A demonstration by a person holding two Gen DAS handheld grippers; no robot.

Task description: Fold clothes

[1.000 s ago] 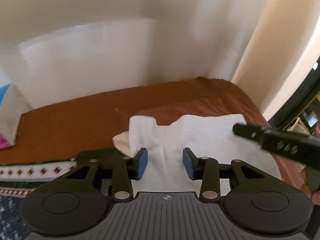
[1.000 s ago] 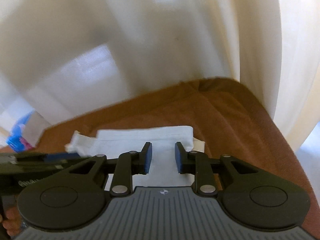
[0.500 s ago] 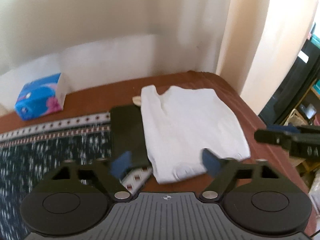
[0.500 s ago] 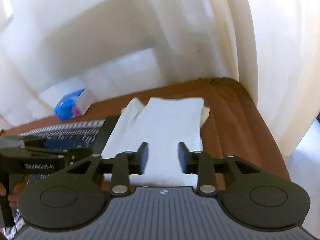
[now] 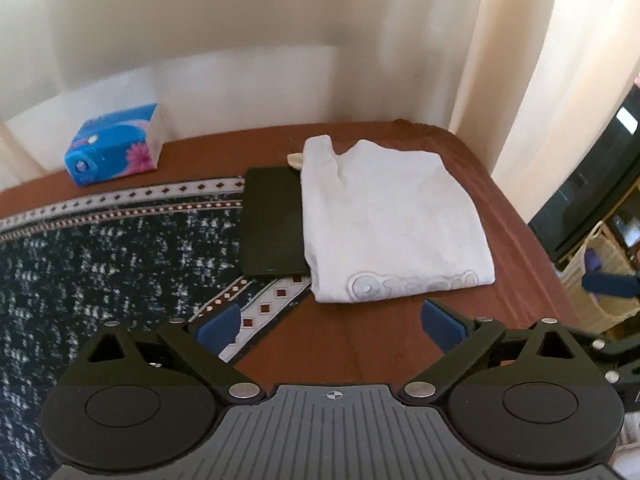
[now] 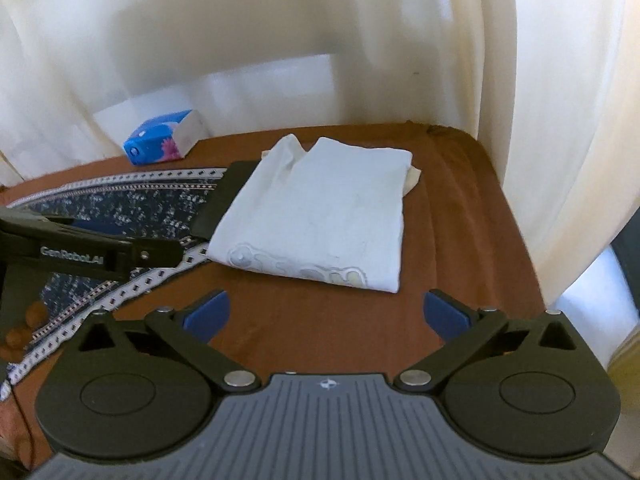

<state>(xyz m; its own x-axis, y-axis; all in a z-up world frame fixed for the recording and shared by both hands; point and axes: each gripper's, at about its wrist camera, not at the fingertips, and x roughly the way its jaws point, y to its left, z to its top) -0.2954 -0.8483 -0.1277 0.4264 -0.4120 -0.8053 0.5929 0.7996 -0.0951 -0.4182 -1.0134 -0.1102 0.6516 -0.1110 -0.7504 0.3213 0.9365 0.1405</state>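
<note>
The left tongs (image 5: 332, 320) are spread wide, blue pads far apart, gripping and touching nothing. The right tongs (image 6: 326, 314) are likewise released and empty. The folded white cotton T-shirt with a pale printed logo (image 5: 384, 216) lies flat on the brown-covered counter (image 5: 360, 344), ahead of both tongs and apart from them. Its long axis runs away from the tongs, logo edge nearest, neckline end toward the cream curtain (image 6: 280, 40). Its left edge overlaps a flat black rectangular slab (image 5: 272, 224).
</note>
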